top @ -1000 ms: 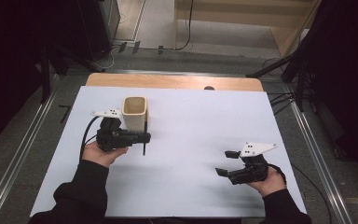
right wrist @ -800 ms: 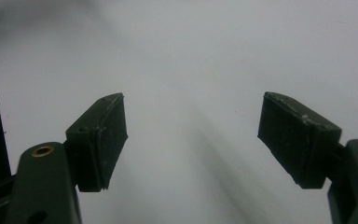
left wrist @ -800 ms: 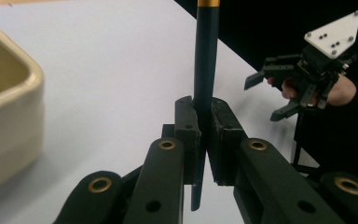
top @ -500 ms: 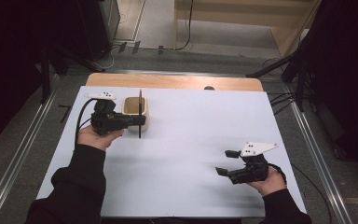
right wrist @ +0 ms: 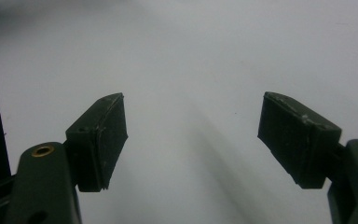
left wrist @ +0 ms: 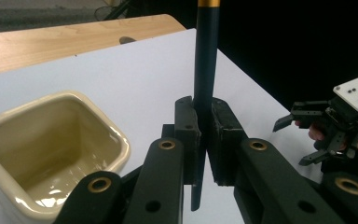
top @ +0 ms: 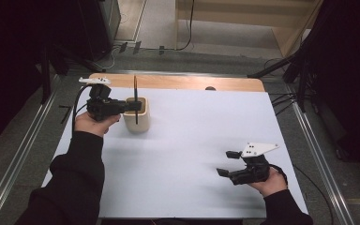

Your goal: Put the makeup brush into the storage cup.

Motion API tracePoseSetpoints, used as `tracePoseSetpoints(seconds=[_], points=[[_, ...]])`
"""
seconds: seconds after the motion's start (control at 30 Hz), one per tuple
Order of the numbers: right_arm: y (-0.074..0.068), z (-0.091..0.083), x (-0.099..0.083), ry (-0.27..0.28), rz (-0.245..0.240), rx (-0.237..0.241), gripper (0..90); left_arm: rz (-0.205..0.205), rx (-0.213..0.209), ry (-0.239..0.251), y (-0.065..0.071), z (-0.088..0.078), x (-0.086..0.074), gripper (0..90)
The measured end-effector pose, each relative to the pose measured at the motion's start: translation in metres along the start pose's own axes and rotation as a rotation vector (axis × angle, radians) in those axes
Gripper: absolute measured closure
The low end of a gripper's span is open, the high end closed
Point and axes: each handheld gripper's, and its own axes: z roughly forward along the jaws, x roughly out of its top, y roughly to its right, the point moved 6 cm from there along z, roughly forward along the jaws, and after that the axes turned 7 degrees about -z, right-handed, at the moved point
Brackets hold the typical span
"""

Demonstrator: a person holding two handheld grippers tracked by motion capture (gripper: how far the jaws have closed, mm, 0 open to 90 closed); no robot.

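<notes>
A cream square cup point(top: 138, 119) point(left wrist: 51, 158) stands at the back left of the white table. My left gripper point(top: 134, 106) point(left wrist: 204, 140) is shut on a dark pen point(top: 135, 96) point(left wrist: 206, 70) with a gold band, held upright just over the cup's near side. The pen's lower tip hangs in front of the cup. My right gripper point(top: 226, 163) point(right wrist: 193, 140) stands open near the table's front right with nothing between its pads; it appears far off in the left gripper view point(left wrist: 303, 140).
A white sheet point(top: 201, 140) covers the table, with a strip of bare wood point(top: 183, 82) along the far edge. Metal rails point(top: 318, 154) run along both sides, and dark floor with cables lies beyond.
My left gripper has carried the upright pen away from me and upward, from in front of the cup to over it. The right gripper has stayed put.
</notes>
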Motion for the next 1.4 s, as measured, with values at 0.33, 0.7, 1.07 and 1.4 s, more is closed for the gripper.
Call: tracePoseSetpoints(seconds=[0.33,0.7,1.07,1.4], points=[[0.001,0.0,0.0,0.003,-0.004,-0.002,24.2,0.006,0.042,0.017,-0.01,-0.004,0.023,83.9],[0.0,0.001,0.0,-0.002,-0.001,0.004,24.2,0.009,0.086,0.047,-0.03,0.001,0.039,83.9],[-0.001,0.002,0.001,-0.003,-0.007,0.006,24.3,0.0,0.122,0.067,-0.053,0.014,0.037,83.8],[-0.001,0.002,0.001,-0.002,-0.007,0.007,24.3,-0.021,0.129,0.061,-0.066,0.026,0.022,83.8]])
